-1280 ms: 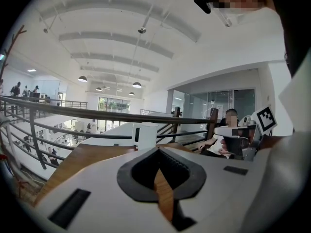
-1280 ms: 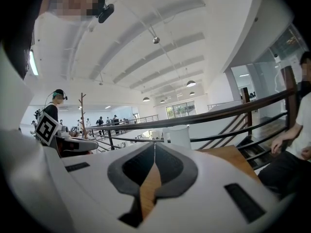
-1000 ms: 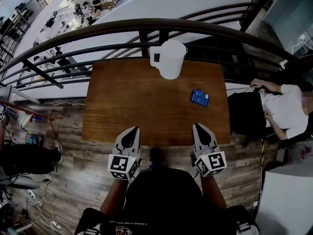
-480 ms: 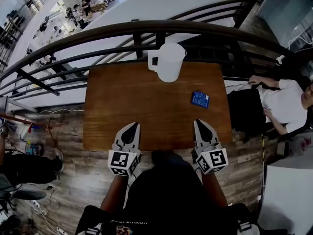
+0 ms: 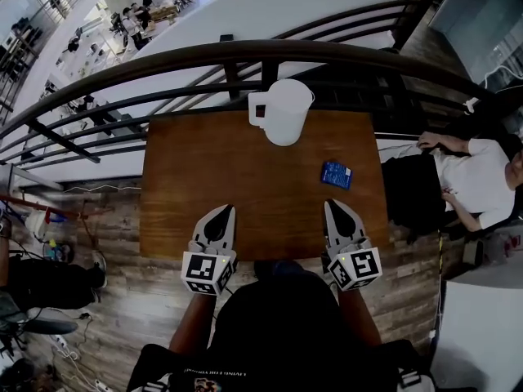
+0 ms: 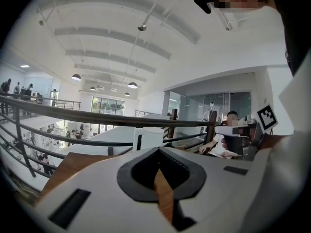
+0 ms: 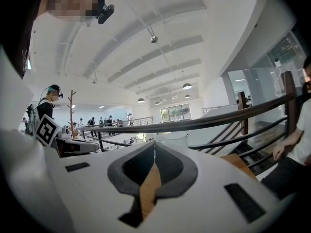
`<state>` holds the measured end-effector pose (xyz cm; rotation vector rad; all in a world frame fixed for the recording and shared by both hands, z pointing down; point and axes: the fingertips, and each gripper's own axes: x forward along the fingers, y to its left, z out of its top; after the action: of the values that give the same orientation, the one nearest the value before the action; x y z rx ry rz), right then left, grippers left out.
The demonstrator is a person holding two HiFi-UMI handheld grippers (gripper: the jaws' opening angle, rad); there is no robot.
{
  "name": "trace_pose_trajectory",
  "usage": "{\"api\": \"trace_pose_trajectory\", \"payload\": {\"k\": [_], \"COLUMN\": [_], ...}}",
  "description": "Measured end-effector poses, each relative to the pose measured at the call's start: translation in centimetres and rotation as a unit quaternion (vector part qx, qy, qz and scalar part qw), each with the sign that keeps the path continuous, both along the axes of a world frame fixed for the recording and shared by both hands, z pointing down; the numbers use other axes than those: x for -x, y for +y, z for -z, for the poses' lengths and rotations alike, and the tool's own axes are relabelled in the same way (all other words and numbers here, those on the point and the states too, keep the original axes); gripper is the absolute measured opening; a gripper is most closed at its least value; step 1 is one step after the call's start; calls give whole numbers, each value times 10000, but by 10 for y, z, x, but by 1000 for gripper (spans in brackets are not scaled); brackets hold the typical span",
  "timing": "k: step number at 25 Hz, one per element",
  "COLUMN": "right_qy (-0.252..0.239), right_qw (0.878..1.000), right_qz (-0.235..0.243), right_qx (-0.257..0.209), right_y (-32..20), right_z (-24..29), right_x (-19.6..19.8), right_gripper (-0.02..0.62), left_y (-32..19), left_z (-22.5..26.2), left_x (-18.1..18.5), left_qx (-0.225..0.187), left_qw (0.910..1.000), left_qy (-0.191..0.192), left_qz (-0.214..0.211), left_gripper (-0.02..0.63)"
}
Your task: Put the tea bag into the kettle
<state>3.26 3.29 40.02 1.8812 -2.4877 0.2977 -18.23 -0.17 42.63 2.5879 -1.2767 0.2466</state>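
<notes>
Left gripper [image 5: 219, 212] and right gripper [image 5: 336, 209], both pinched closed and empty, have crept over the table's [image 5: 204, 170] near edge. The tea bag [image 5: 336, 174] by the right edge and the kettle [image 5: 282, 113] at the far edge are untouched.

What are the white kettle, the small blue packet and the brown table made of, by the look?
The white kettle looks like matt plastic: uniformly white, moulded handle. The small blue packet is probably a paper or foil wrapper: flat, printed; too small to tell which. The brown table looks like wood or veneer, slight sheen, with streaky grain.
</notes>
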Motion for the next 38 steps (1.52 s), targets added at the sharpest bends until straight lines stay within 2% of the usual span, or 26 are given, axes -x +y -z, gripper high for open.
{"api": "trace_pose_trajectory", "payload": {"k": [6, 14, 21, 28, 38], "right_qy": [-67, -28, 148, 384, 618], "right_qw": [9999, 9997, 9995, 9988, 9976], "right_qz": [151, 257, 279, 229, 326], "right_qx": [52, 37, -71, -209, 21], "right_y": [-25, -53, -104, -173, -267], "right_z": [-8, -4, 1, 3, -17], "right_x": [-3, -9, -26, -47, -62], "right_gripper": [17, 17, 17, 17, 17], "left_y": [-18, -48, -104, -169, -264], "left_z": [-6, 0, 17, 28, 22], "left_x": [-5, -22, -47, -71, -92], "left_qx": [61, -39, -372, -616, -561], "left_qw": [9999, 9999, 9989, 9965, 9962], "left_qy": [-33, -132, -213, -468, -627], "left_qz": [100, -1, -186, -302, -225], "left_gripper": [6, 6, 6, 6, 6]}}
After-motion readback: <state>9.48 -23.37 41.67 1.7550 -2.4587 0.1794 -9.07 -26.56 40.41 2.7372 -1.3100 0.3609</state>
